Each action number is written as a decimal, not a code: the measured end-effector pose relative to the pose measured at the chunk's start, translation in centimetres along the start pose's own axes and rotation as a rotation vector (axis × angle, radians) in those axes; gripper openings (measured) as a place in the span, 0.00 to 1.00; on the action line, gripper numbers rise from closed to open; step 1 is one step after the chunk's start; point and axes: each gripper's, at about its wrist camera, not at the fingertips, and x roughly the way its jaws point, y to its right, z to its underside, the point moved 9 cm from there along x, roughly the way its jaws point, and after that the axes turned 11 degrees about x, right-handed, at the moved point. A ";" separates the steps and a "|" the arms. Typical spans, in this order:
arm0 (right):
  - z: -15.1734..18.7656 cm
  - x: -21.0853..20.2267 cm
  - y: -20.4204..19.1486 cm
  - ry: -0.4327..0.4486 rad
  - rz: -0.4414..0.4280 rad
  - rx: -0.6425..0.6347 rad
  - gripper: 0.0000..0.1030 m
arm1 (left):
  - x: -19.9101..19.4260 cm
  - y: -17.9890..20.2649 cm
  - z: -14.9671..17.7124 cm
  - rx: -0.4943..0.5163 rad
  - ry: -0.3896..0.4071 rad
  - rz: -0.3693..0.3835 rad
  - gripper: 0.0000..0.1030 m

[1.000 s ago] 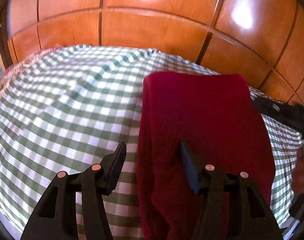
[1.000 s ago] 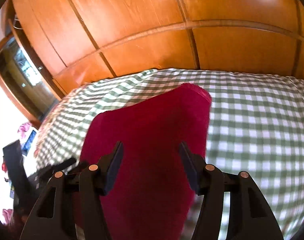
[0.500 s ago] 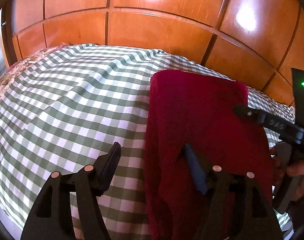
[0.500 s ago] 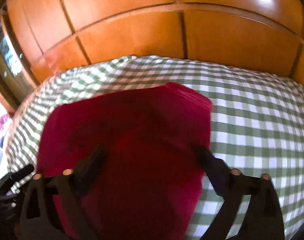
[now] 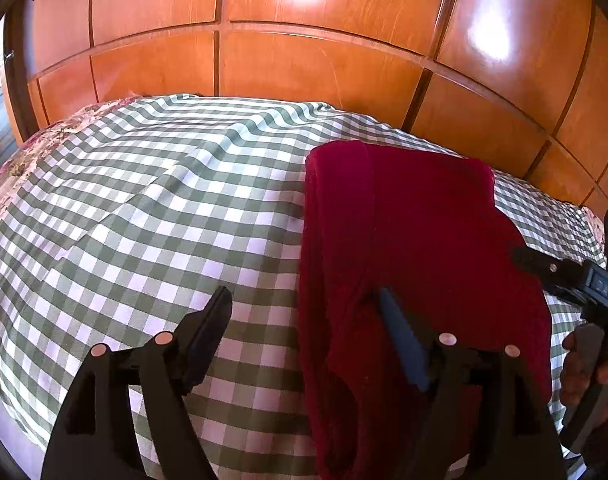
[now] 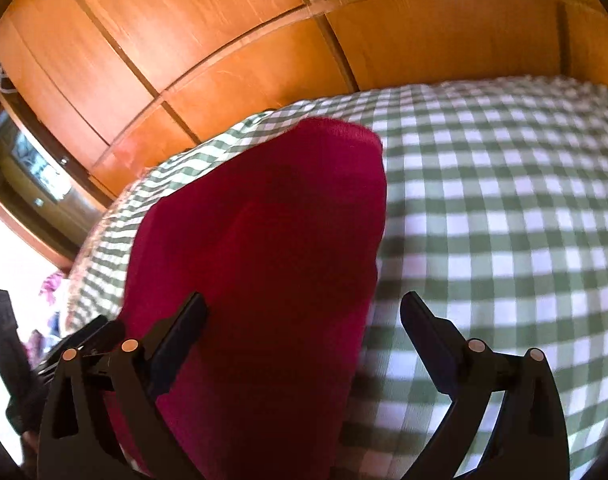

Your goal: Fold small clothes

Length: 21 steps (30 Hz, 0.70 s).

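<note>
The red garment [image 5: 420, 240] lies flat on the checked bedcover [image 5: 163, 220], already folded into a long narrow shape that runs from the near edge of the bed toward the wooden panelled wall [image 5: 304, 60] at the far side. It is on the right part of the bed in the left wrist view, and the cover to its left is bare.

The left gripper [image 5: 304, 312] has just been opening its jaws. They stand wide apart: the left finger is over the checked cover, the right finger is over the cloth, and the left long edge of the garment lies between them, not pinched. I judge this is a release, so that the fold stays where it was laid.

The right gripper [image 6: 304, 312] has also just been opening and its 2 fingers now stand very wide. The right edge of the garment passes between them, with the left finger above red cloth and the right finger above the cover; nothing is gripped.

In the left wrist view a hand [image 5: 584, 368] holds the other tool at the right edge, close to the garment. Both tools sit at the near end of the garment, probably because the next fold starts from there.
</note>
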 end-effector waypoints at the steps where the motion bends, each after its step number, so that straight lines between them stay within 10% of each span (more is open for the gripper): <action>1: 0.3 -0.1 0.1 -0.011 -0.019 0.013 0.94 | 0.1 0.0 0.1 0.003 -0.002 0.003 0.74; 14: 2.7 3.5 -2.6 -0.179 -0.185 0.021 0.85 | 2.7 -1.3 2.3 -0.148 -0.037 0.232 0.76; 19: 2.8 2.6 -3.5 -0.169 -0.184 -0.010 0.53 | 2.5 -0.1 2.4 -0.226 -0.017 0.459 0.30; 21: 3.0 1.1 -4.3 -0.139 -0.189 -0.041 0.45 | 2.2 0.6 2.0 -0.186 -0.006 0.450 0.27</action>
